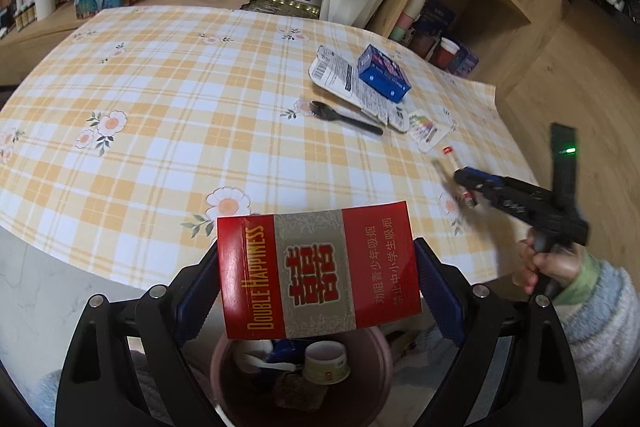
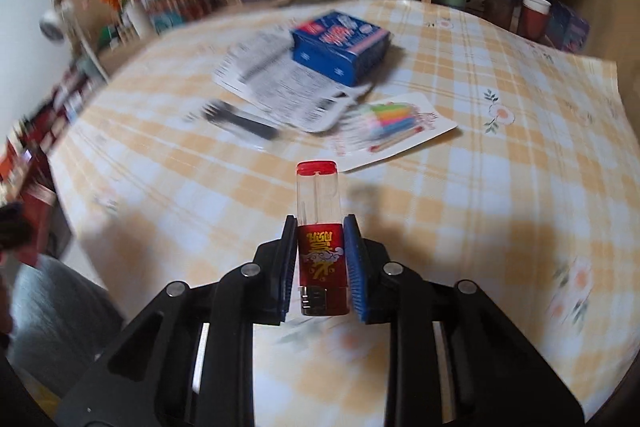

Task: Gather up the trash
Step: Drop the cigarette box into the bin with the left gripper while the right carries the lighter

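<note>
Glossy red card pack (image 1: 318,273), clear plastic lighter (image 2: 320,239), matt checked tablecloth (image 1: 160,131)

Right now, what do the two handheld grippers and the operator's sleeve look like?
Both the left gripper and right gripper have black plastic linkage arms with silver pivot pins and ribbed blue finger pads. Seen from the left wrist, the right unit carries a black upright bar with a green LED. The sleeve is fuzzy blue-white knit with a green cuff.

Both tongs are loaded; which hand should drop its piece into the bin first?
Left. Its tongs hold the red cigarette pack directly above the pink bin, so it probably only needs to open. The right tongs, clamped on the lighter, are out over the table.
</note>
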Motion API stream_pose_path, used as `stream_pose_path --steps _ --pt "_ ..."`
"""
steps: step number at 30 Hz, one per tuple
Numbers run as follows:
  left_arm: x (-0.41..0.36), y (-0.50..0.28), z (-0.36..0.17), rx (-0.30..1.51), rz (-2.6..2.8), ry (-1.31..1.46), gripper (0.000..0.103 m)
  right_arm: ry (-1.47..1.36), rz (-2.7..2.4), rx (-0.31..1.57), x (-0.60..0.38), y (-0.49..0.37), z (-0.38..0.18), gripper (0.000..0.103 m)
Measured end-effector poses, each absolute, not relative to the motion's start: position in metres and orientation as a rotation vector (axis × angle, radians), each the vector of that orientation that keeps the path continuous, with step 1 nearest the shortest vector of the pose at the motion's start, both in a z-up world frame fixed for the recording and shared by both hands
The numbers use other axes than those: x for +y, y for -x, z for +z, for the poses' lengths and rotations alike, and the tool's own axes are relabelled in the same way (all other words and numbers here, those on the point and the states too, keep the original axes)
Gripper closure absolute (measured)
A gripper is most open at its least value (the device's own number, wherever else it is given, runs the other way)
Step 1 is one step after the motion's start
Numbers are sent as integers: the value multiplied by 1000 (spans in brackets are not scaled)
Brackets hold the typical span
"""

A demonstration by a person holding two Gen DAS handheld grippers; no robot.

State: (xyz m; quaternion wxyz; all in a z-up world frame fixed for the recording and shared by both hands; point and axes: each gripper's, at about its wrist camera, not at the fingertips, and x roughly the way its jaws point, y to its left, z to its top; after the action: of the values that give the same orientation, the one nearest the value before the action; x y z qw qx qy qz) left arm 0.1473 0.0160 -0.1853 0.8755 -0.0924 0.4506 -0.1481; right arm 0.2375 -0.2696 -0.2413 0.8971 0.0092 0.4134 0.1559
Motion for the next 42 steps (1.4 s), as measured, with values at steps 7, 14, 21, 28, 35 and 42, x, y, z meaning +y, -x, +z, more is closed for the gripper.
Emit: stream_pose_path --steps 7,14,21,28,35,42 --pt "16 -129 -205 979 -336 150 15 -153 353 821 -254 -183 -237 76" --pt "10 -109 -244 1052 -369 72 15 -159 354 831 -240 -131 -247 76" --pt "9 -103 -283 1126 -367 1 15 -137 369 867 -228 -103 -265 76" --pt "-2 -100 -330 1287 -373 -56 15 -122 369 901 -220 -95 -278 76" --pt "12 -109 -356 1409 -372 45 14 -104 381 915 -212 -92 -283 76" --pt "17 -108 -345 1357 -351 96 8 -97 390 936 -209 -93 -289 76"
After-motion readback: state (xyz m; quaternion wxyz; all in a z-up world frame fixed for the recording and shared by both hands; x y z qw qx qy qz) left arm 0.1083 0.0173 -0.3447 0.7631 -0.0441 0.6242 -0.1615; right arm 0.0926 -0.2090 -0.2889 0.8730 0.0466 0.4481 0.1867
